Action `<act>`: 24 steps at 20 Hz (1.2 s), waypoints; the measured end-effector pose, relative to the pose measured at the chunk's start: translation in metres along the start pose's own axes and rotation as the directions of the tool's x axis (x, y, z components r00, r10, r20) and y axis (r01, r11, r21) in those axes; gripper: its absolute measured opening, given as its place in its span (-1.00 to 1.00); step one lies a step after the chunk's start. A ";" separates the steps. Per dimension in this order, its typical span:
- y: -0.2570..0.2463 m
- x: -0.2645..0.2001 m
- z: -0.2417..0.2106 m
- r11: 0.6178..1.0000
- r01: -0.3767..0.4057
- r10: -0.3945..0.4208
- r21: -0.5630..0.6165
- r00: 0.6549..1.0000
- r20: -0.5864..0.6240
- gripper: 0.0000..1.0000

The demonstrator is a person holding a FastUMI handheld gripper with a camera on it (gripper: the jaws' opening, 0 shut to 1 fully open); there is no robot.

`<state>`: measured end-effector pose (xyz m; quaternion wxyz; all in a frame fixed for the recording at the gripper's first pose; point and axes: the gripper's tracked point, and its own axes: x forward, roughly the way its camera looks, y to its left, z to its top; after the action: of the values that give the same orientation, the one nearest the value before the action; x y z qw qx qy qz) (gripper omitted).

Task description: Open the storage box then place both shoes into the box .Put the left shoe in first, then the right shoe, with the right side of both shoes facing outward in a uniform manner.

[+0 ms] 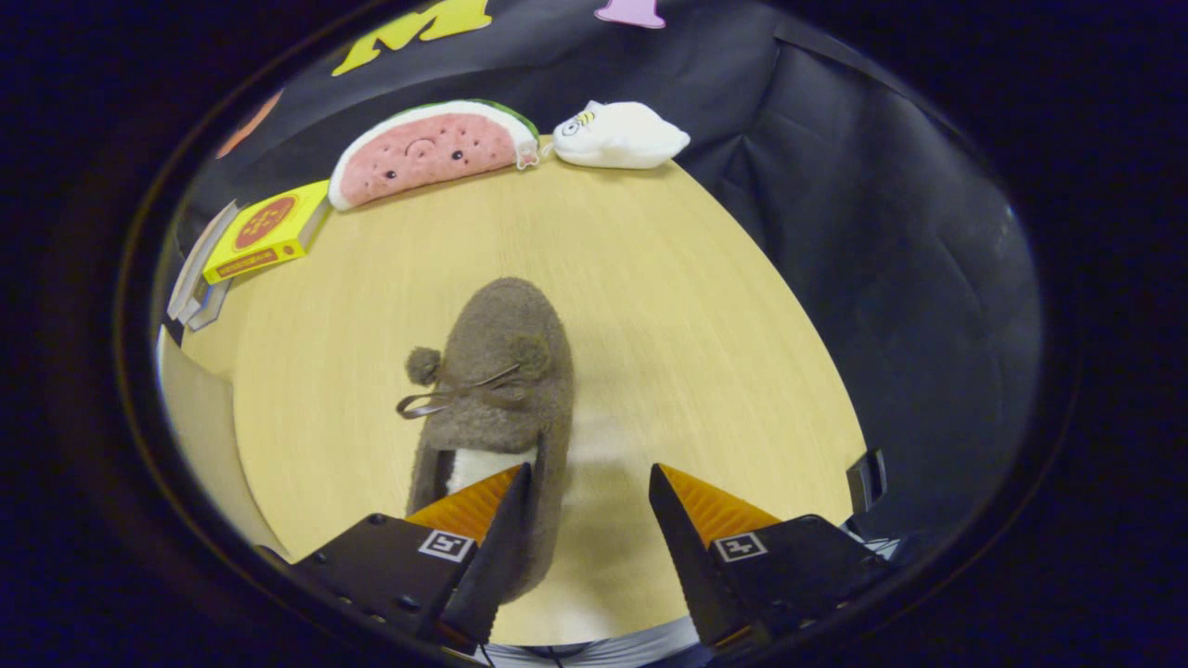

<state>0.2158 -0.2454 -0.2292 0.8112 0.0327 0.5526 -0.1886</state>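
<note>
Now fuzzy brown shoe (501,390) w/ bow, hand-held gripper (589,482) fingers apart above heel

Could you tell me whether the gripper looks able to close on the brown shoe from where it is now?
Probably yes. The gripper is open, one finger inside the brown shoe opening, its side wall between the fingers, nothing blocking.

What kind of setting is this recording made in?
Likely a staged recording booth, not a home: a light wooden table backed by black cloth wall, with a watermelon-shaped plush as prop. Open tongs flank a brown fuzzy shoe.
</note>
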 end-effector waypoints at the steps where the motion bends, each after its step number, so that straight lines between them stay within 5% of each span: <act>1: 0.005 0.004 -0.002 0.999 -0.028 0.029 0.014 0.999 -0.019 0.34; 5: 0.021 0.010 -0.005 0.995 -0.098 0.099 0.024 0.993 -0.069 -0.46; 6: 0.021 0.010 -0.004 0.996 -0.089 0.089 0.013 0.994 -0.070 -0.80; 10: 0.022 0.008 -0.004 0.996 -0.068 0.071 0.053 0.996 -0.054 -0.99; 14: 0.031 -0.014 -0.011 0.976 -0.171 0.182 0.134 0.980 -0.080 -0.99; 24: 0.087 -0.180 0.017 0.970 -0.241 0.240 -0.014 0.957 0.162 -1.00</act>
<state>0.2036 -0.1211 -0.0725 0.8704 0.0868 0.4758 -0.0922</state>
